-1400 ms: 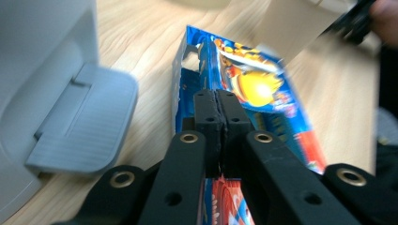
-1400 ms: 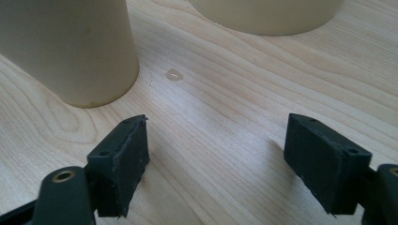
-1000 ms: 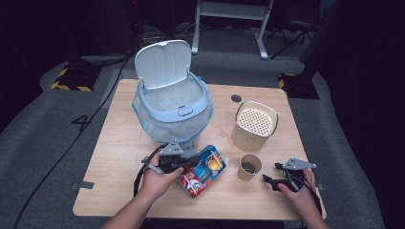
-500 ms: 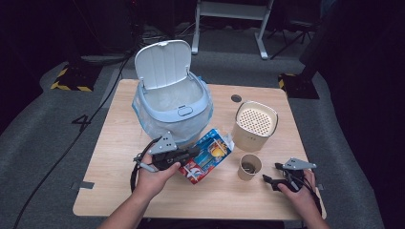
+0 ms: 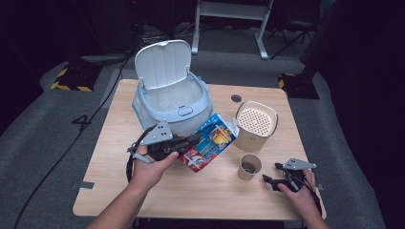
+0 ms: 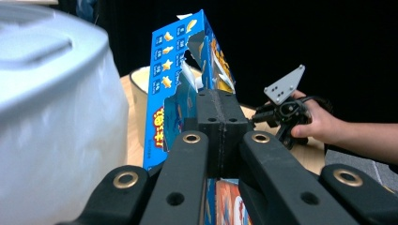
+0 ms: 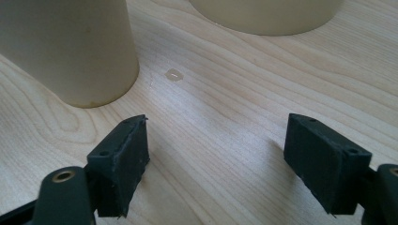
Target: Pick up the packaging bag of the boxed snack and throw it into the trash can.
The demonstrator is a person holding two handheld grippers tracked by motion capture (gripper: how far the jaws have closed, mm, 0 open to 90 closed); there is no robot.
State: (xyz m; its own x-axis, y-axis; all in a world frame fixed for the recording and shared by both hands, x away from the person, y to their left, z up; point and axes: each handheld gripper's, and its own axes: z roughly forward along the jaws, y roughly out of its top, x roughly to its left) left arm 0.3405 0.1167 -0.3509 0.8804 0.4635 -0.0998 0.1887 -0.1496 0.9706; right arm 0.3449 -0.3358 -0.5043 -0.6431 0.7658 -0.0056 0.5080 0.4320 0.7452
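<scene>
Your left gripper (image 5: 195, 140) is clamped on the torn blue snack box (image 5: 210, 143), lifted beside the open bin (image 5: 170, 102), drop-in pending; right gripper (image 5: 270, 180) rests released near the paper cup (image 5: 250, 166).

We are reading a pale "4" on the grey floor (image 5: 47, 143), left of the table (image 5: 119, 191). On the blue box (image 6: 173, 93), standing just right of the bin (image 6: 51, 126) in the left gripper view, yellow characters are running down its lower side, too slanted for us to make out; small white lines beside the yellow shapes above them are staying illegible.
</scene>
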